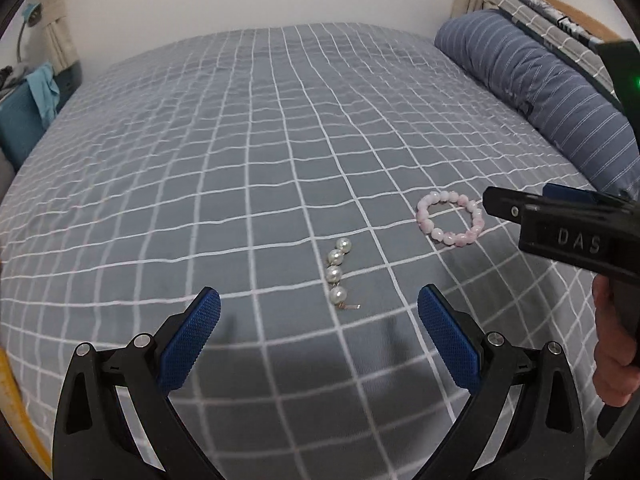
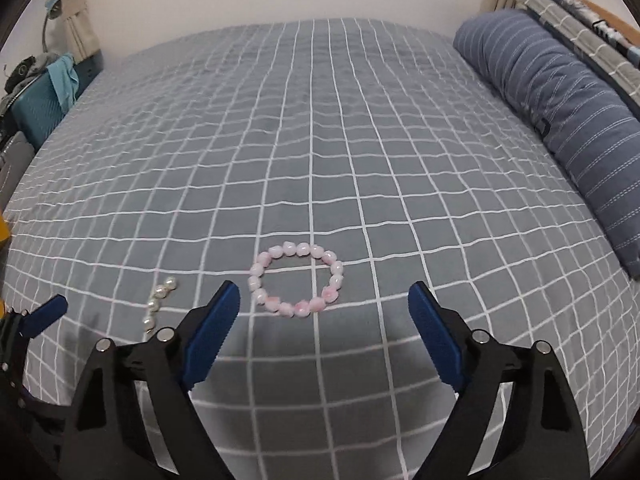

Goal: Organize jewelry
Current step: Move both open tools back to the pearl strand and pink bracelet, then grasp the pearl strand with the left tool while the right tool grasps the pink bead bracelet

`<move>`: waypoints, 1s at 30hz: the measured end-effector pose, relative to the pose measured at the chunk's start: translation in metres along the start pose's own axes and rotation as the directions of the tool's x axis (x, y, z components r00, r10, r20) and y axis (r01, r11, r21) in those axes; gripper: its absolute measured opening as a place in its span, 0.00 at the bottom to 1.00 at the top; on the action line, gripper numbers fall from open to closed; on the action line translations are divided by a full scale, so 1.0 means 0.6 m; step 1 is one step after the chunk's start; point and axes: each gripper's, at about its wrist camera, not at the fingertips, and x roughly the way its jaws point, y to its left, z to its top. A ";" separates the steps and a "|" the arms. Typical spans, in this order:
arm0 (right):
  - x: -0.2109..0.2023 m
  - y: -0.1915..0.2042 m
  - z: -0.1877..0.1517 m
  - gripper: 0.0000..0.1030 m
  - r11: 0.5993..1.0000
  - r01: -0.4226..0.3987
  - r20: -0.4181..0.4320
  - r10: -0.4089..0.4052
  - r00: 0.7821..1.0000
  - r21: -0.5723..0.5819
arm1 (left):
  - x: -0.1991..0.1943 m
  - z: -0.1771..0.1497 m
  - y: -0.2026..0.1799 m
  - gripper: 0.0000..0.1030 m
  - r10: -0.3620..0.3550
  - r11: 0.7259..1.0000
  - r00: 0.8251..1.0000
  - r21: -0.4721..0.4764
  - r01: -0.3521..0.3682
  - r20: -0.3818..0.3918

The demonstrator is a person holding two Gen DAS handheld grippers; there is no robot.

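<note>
A short string of white pearls with a small gold clasp (image 1: pixel 337 272) lies on the grey checked bedsheet (image 1: pixel 248 140), just ahead of my left gripper (image 1: pixel 319 304), which is open and empty. A pink bead bracelet (image 1: pixel 448 218) lies in a ring to the right of the pearls. In the right wrist view the bracelet (image 2: pixel 296 282) lies just ahead of my right gripper (image 2: pixel 324 300), which is open and empty. The pearls (image 2: pixel 160 304) show at its left. The right gripper's body (image 1: pixel 560 224) shows at the right edge of the left wrist view, beside the bracelet.
A blue striped pillow (image 1: pixel 540 92) lies along the bed's right side, with folded checked bedding (image 1: pixel 560 20) behind it. A teal chair with cloth (image 1: pixel 28 112) and a lamp stand at the far left. The wall runs behind the bed.
</note>
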 end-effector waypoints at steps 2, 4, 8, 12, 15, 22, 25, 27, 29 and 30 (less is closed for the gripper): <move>0.019 -0.001 0.007 0.75 1.000 0.003 -0.023 -0.003 1.000 0.003 | 0.020 0.004 0.001 0.94 -0.003 1.000 1.000 -0.012 0.003 -0.009; 0.037 -0.004 0.013 0.73 1.000 0.002 -0.046 -0.002 0.999 0.009 | 0.035 0.008 0.003 0.94 -0.006 1.000 1.000 -0.024 0.005 -0.013; 0.071 -0.017 0.020 0.67 0.999 -0.017 -0.094 0.020 0.995 0.036 | 0.064 0.017 0.004 0.93 -0.021 0.999 0.999 -0.032 0.019 -0.040; 0.096 -0.022 0.024 0.60 0.998 -0.025 -0.129 0.032 0.991 0.052 | 0.076 0.021 0.003 0.85 -0.022 0.999 0.998 -0.035 0.020 -0.062; 0.108 -0.024 0.024 0.50 0.997 -0.039 -0.152 0.048 0.987 0.061 | 0.085 0.026 0.001 0.73 -0.011 1.000 0.997 -0.022 0.010 -0.075; 0.121 -0.019 0.025 0.23 0.998 -0.030 -0.172 0.039 0.984 0.059 | 0.098 0.025 0.005 0.36 0.002 1.000 0.994 -0.026 -0.004 -0.106; 0.120 -0.017 0.026 0.10 0.997 -0.039 -0.178 0.051 0.983 0.067 | 0.099 0.027 0.002 0.10 0.020 1.000 0.992 -0.011 -0.022 -0.124; 0.112 -0.019 0.023 0.10 0.995 -0.050 -0.175 0.064 0.982 0.082 | 0.098 0.029 0.005 0.10 0.011 1.000 0.992 -0.020 -0.013 -0.127; 0.107 -0.019 0.023 0.10 0.995 -0.054 -0.170 0.068 0.983 0.087 | 0.096 0.030 0.010 0.10 -0.001 0.999 0.991 -0.033 -0.003 -0.131; 0.103 -0.018 0.024 0.10 0.995 -0.057 -0.167 0.071 0.983 0.087 | 0.094 0.030 0.010 0.10 -0.002 0.999 0.991 -0.034 -0.003 -0.131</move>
